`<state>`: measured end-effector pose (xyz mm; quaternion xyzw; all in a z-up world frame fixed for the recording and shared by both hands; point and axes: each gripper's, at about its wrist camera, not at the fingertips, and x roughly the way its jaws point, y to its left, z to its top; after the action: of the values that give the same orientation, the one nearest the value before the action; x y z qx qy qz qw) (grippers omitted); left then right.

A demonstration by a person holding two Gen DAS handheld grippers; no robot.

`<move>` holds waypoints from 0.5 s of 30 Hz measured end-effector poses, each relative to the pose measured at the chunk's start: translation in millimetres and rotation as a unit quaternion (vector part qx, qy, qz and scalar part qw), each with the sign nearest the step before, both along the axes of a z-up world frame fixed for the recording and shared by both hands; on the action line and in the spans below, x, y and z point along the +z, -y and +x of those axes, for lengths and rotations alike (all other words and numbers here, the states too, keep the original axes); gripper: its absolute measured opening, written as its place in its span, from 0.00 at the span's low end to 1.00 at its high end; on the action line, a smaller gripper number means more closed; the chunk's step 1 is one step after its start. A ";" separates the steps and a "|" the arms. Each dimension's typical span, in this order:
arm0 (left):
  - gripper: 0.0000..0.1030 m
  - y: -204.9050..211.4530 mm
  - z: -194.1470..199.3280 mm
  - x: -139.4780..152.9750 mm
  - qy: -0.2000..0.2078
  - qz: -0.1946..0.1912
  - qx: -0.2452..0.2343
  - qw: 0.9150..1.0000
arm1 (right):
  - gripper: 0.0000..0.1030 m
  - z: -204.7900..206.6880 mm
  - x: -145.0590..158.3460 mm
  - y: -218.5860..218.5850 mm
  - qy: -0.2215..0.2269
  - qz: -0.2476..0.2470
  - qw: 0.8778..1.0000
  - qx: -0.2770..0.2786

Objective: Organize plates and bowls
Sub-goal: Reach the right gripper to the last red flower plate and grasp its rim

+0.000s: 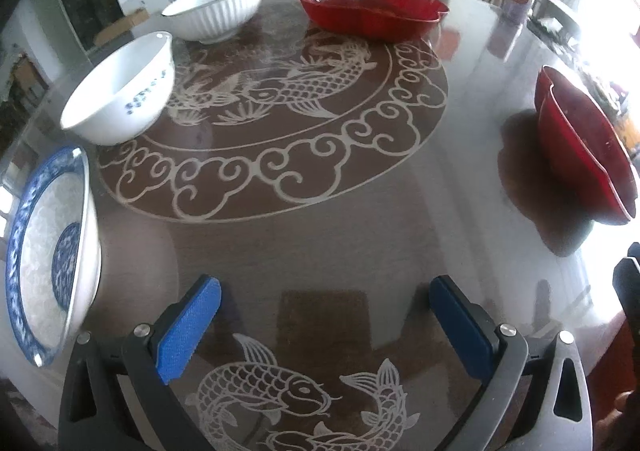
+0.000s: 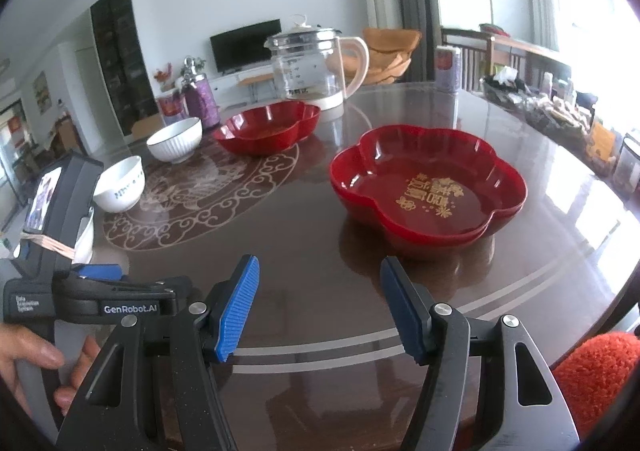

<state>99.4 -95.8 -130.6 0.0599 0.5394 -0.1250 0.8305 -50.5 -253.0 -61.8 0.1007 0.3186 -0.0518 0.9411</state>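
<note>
- Hovering over the glossy patterned surface [image 2: 304, 235], both claws are empty: the left claw [image 1: 324, 325] and the right claw [image 2: 320, 303] each have their blue pads spread apart with only tabletop between them.
- Nearest the right claw sits a red flower-shaped plate [image 2: 428, 191]; it looks like two nested ones, since a double rim shows along its near edge. I judge this is where the red pieces are being gathered.
- Close on the left claw's left side a blue-and-white plate [image 1: 52, 251] lies by the surface's edge, apart from the rest.
- Beyond it stands a white bowl with blue flowers [image 1: 120, 91], upright on the rim of the fish medallion, and further back a ribbed white bowl [image 1: 216, 11]; the two are near each other but not stacked.
- At the far side a second red plate [image 1: 372, 9] rests just in front of a glass kettle [image 2: 316, 67], well apart from the nested red pair.
- Judging from this layout, the far red plate likely belongs on the red stack and the white bowls inside one another; neither claw has committed to a piece yet.
</note>
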 end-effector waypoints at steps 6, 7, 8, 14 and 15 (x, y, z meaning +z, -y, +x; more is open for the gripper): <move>1.00 -5.7 65.2 63.2 0.021 -0.117 -0.002 0.993 | 0.65 57.7 33.0 32.4 -0.025 0.085 0.996 0.014; 1.00 -5.5 86.8 74.4 0.025 -0.135 0.006 0.990 | 0.65 71.4 38.9 38.7 -0.028 0.098 0.995 0.015; 1.00 -4.7 105.1 81.0 0.032 -0.137 0.017 0.990 | 0.65 93.1 44.9 51.6 -0.036 0.123 0.992 0.011; 0.97 11.5 184.2 76.2 0.036 -0.087 0.071 0.993 | 0.65 201.3 47.7 95.8 -0.089 0.161 0.983 -0.003; 0.95 15.4 191.8 71.1 0.035 -0.080 0.074 0.993 | 0.65 221.2 44.2 99.9 -0.103 0.162 0.981 0.000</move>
<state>291.2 -111.2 -59.6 -0.0425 0.5017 -0.1036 0.8578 170.7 -352.9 -17.5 0.2461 0.4176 -0.0095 0.8746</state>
